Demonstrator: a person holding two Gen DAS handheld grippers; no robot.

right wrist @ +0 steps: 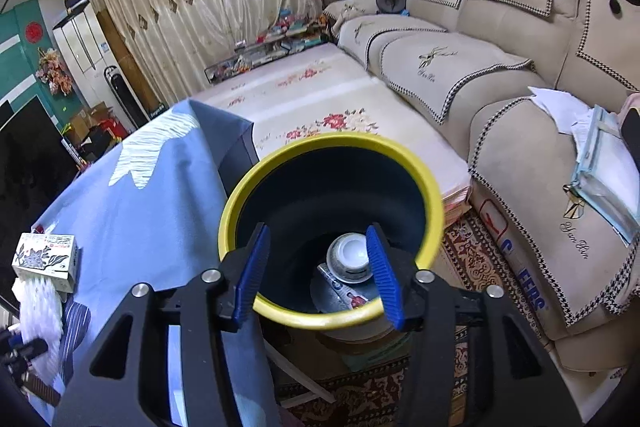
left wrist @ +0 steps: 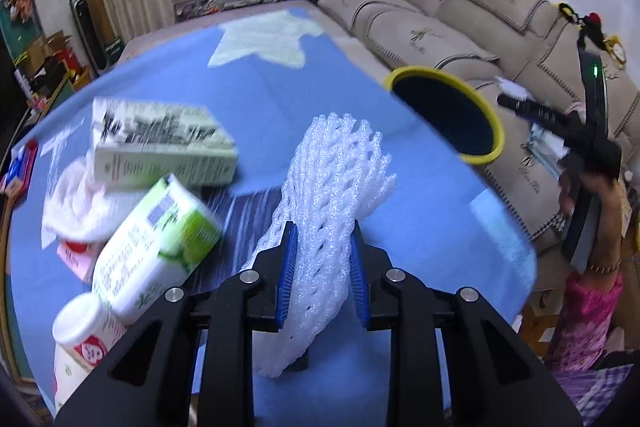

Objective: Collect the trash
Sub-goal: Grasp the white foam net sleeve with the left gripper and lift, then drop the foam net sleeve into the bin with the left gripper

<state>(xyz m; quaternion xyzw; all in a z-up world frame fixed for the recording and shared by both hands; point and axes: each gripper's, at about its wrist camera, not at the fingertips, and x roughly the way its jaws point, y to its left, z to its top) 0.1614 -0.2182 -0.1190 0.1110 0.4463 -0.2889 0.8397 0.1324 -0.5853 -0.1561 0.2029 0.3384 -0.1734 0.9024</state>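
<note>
My left gripper (left wrist: pixel 323 267) is shut on a white foam fruit net (left wrist: pixel 328 211) and holds it above the blue tablecloth (left wrist: pixel 420 227). The net also shows at the left edge of the right wrist view (right wrist: pixel 40 311). My right gripper (right wrist: pixel 318 275) holds the near rim of a yellow-rimmed dark bin (right wrist: pixel 332 219), one finger on each side of the rim. The bin (left wrist: pixel 448 115) hangs tilted past the table's right edge in the left wrist view. A white cup (right wrist: pixel 349 257) and a wrapper (right wrist: pixel 344 293) lie inside it.
On the table's left lie a green-white carton (left wrist: pixel 160 143), a green-label white box (left wrist: pixel 160 247), a white bottle (left wrist: pixel 84 339) and crumpled tissue (left wrist: pixel 76 203). A beige sofa (right wrist: pixel 500 75) stands to the right, and a floral low table (right wrist: pixel 320 107) lies beyond the cloth.
</note>
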